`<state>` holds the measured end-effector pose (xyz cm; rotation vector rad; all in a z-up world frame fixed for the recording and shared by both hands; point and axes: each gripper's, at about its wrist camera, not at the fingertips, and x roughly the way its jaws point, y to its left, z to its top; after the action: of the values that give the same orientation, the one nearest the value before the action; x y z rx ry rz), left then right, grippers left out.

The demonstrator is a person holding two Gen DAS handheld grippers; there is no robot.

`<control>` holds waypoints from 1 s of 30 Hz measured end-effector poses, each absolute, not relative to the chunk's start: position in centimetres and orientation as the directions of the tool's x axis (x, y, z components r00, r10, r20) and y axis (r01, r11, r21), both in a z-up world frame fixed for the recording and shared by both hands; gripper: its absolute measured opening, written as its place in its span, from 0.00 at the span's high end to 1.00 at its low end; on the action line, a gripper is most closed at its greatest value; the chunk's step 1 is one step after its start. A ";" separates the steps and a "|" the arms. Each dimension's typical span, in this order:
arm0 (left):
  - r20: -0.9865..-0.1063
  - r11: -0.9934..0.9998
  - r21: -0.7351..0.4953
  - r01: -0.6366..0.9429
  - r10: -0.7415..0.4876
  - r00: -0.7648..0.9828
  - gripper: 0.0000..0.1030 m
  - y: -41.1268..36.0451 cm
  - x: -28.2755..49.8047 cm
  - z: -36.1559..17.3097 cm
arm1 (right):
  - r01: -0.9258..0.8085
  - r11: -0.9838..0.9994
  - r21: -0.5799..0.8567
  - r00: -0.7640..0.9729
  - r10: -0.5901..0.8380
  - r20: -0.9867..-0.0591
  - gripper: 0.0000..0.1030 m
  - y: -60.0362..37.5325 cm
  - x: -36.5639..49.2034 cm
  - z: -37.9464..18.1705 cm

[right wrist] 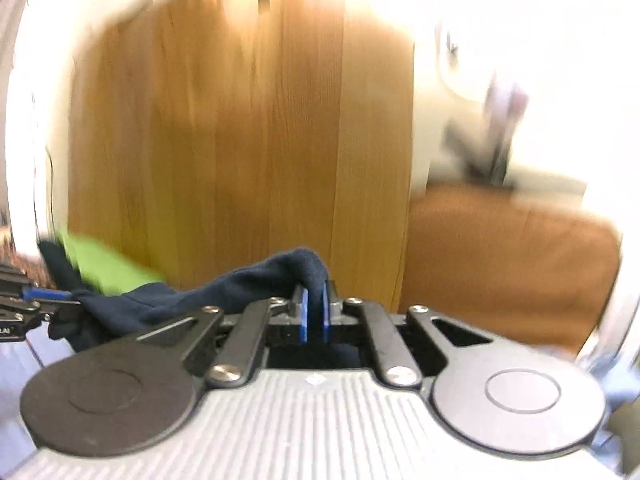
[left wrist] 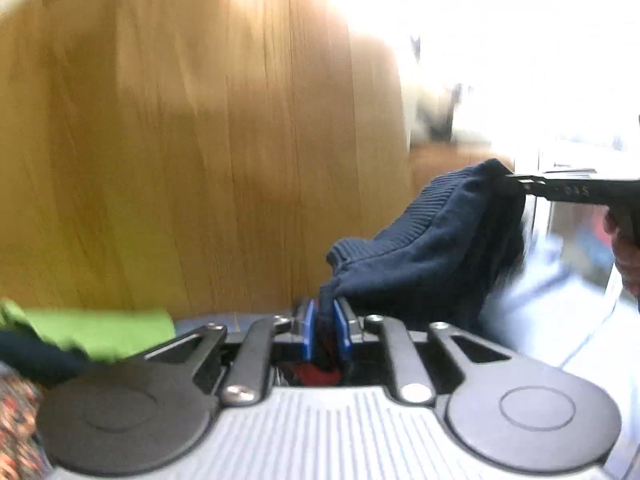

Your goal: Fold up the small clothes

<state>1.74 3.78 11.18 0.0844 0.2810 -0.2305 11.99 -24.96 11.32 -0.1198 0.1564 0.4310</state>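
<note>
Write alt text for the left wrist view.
The left gripper is shut on one end of a navy knit garment, whose far end the right gripper pinches, so it hangs between them above a wooden table. A green cloth lies left.

The garment (left wrist: 424, 256) hangs stretched between the two grippers, above the wooden table (left wrist: 200, 140). The left gripper (left wrist: 326, 320) pinches one edge of it; the right gripper (right wrist: 315, 312) pinches the opposite edge, off to the left one's right. A second cloth (left wrist: 108, 330) lies on the table to the left of both. Beyond the table's right edge stands a chair seat (right wrist: 508, 264).
</note>
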 end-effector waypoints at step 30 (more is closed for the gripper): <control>0.046 0.866 0.137 0.480 -0.490 0.870 0.02 -2.6 -18.6 17.0 | -0.214 0.935 -0.282 0.893 0.304 0.332 0.91 -20.3 -8.5 33.7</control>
<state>-18.59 -2.56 16.99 0.1231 -0.0799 -0.5087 -8.53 -20.31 33.71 -0.2425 -0.3816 0.2716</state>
